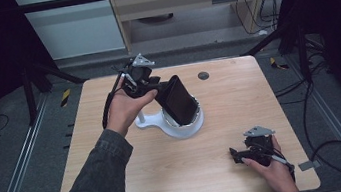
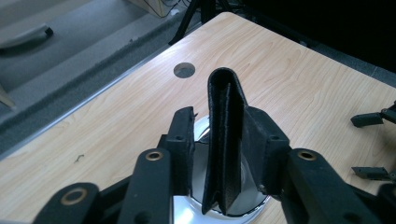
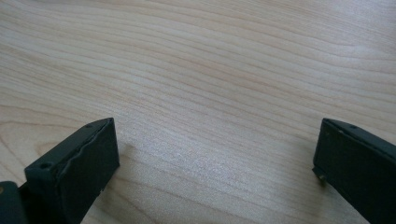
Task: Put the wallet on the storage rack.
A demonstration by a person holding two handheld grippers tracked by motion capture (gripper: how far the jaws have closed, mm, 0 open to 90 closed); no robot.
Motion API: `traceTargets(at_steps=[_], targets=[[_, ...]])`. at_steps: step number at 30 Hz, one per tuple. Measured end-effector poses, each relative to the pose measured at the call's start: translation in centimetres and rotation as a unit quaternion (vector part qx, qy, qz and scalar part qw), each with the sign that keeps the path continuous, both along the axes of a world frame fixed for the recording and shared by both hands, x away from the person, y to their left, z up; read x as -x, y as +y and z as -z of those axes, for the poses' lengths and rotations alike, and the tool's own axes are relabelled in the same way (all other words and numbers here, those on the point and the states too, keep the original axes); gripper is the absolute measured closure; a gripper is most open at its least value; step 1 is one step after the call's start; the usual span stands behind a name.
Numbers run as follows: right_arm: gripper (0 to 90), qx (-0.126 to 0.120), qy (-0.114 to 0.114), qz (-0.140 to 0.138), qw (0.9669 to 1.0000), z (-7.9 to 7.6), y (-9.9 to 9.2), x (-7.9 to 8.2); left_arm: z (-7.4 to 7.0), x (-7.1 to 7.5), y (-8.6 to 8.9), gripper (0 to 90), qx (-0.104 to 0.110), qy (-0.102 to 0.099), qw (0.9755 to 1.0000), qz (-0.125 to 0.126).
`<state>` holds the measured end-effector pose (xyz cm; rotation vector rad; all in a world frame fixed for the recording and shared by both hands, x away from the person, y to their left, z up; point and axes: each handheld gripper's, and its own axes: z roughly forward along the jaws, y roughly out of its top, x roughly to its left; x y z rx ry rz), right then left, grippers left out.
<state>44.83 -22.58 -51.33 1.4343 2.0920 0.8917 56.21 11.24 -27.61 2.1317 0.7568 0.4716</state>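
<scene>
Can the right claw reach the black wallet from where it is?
Probably yes. The right claw is open and holds nothing, and bare table lies between it and the wallet, which stands in the white bowl between the left claw's jaws.

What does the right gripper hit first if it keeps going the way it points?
Probably the bare wooden table: the right gripper has open jaws angled down at plain wood, with nothing between or ahead of them. The exact contact point is unclear.

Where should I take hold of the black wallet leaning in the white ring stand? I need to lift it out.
Grip the black wallet near its raised folded edge, fingers on the two flat faces, coming from the left gripper side: it stands tilted in the white ring stand, top free.
</scene>
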Motion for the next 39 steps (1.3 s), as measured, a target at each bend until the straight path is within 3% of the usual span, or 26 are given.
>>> traceTargets(at_steps=[9, 15, 25, 31, 34, 37, 39], targets=[[0.3, -0.001, 0.001, 0.0, 1.0, 0.0, 0.0, -0.1, -0.6, 2.0, 0.4, 33.3, 0.004, -0.027, 0.9995, 0.017], [0.3, 0.0, -0.001, 0.0, 1.0, 0.0, 0.0, -0.1, -0.2, 4.1, 0.8, 15.5, 0.014, -0.036, 0.9991, 0.02], [0.4, -0.001, 0.0, -0.003, 1.0, 0.0, -0.1, -0.1, 2.3, 7.8, 2.6, 7.7, 0.032, -0.046, 0.9981, 0.026], [0.4, 0.0, -0.001, -0.001, 1.0, 0.0, -0.1, 0.1, 5.6, 9.6, 5.0, 6.2, 0.022, -0.036, 0.999, 0.015], [0.4, 0.0, -0.001, -0.001, 1.0, 0.0, -0.1, 0.1, 8.0, 10.1, 6.4, 5.4, 0.009, -0.027, 0.9996, 0.007], [0.4, 0.0, -0.001, -0.001, 1.0, 0.0, -0.1, 0.1, 10.8, 10.3, 8.1, 5.1, -0.017, -0.016, 0.9997, -0.008], [0.4, 0.0, -0.001, -0.001, 1.0, 0.0, -0.1, 0.1, 13.0, 10.2, 9.3, 5.2, -0.032, -0.004, 0.999, -0.03]])
